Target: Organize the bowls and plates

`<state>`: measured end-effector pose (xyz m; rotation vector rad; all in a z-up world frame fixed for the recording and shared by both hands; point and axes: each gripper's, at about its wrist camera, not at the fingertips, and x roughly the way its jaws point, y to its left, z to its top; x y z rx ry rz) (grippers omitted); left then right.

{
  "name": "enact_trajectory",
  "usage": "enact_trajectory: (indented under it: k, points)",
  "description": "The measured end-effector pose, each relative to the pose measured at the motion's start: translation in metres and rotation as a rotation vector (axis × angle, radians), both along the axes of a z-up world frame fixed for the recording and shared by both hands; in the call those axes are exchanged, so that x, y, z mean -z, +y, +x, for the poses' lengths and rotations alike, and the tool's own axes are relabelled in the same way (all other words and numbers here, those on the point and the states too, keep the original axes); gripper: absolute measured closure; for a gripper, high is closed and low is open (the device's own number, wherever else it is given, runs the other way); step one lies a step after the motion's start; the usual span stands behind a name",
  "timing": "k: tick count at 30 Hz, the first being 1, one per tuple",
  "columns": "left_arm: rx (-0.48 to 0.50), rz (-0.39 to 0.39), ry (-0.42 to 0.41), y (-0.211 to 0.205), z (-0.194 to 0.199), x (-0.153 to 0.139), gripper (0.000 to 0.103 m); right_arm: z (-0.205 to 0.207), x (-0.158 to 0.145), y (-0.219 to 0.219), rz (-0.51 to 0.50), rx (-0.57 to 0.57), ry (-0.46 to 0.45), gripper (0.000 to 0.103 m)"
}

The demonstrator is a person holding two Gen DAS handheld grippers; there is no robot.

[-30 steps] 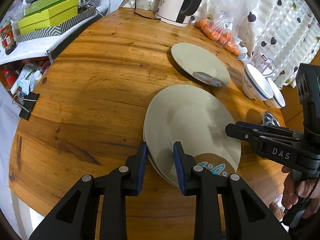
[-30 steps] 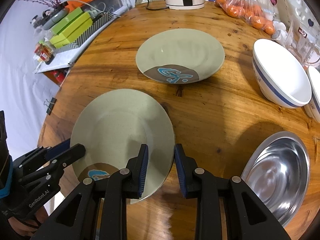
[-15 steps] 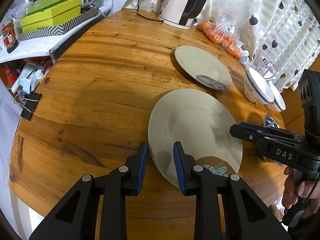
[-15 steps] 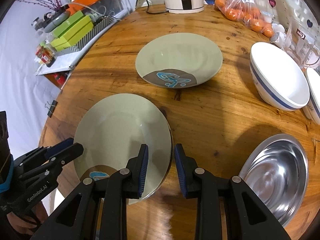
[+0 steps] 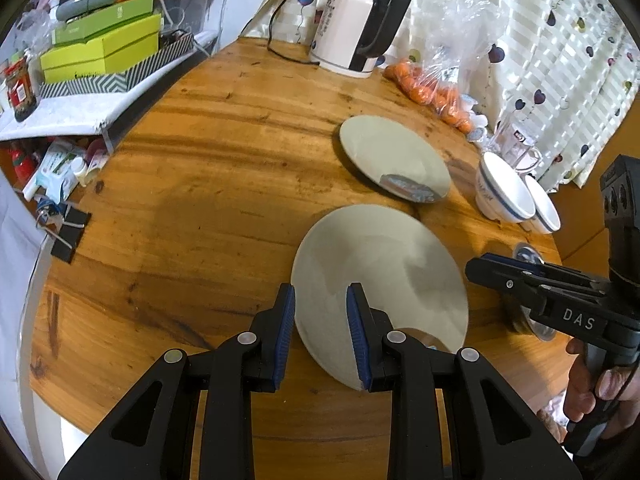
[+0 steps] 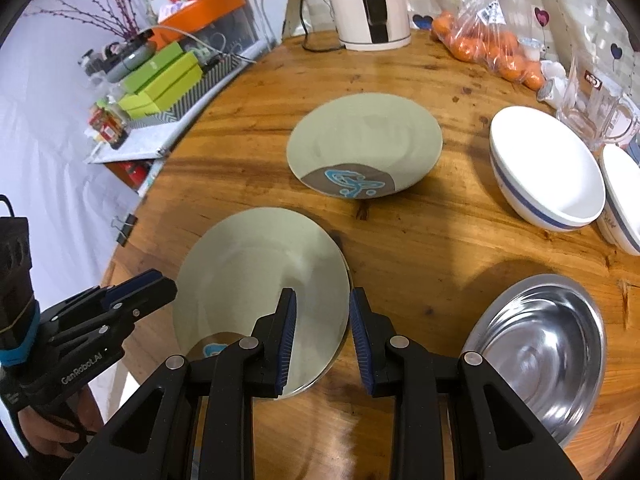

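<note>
A: What stands at the far edge of the wooden surface [image 5: 224, 152]?

B: A white kettle [image 5: 362, 28] with a black handle, its cord [image 5: 280, 46] trailing left. Beside it, a clear bag of oranges [image 6: 490, 50], then a glass mug [image 6: 596, 114].

A: And off the left edge?

B: Green boxes [image 5: 102, 46] stacked on a striped box, and a black binder clip [image 5: 68, 234] clipped at the rim.
</note>
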<state>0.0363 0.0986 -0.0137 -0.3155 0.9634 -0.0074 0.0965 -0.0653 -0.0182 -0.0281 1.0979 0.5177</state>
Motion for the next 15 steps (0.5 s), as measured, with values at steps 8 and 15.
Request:
enact_trajectory:
  k: [8, 15]
  points:
    - [0.024, -0.007, -0.015, -0.002, 0.007, -0.006, 0.075, -0.002, -0.006, -0.008, 0.021, 0.005, -0.009, 0.075]
    - [0.046, 0.004, -0.014, -0.005, 0.016, -0.008, 0.075, 0.001, -0.011, -0.015, 0.046, 0.019, -0.025, 0.069]
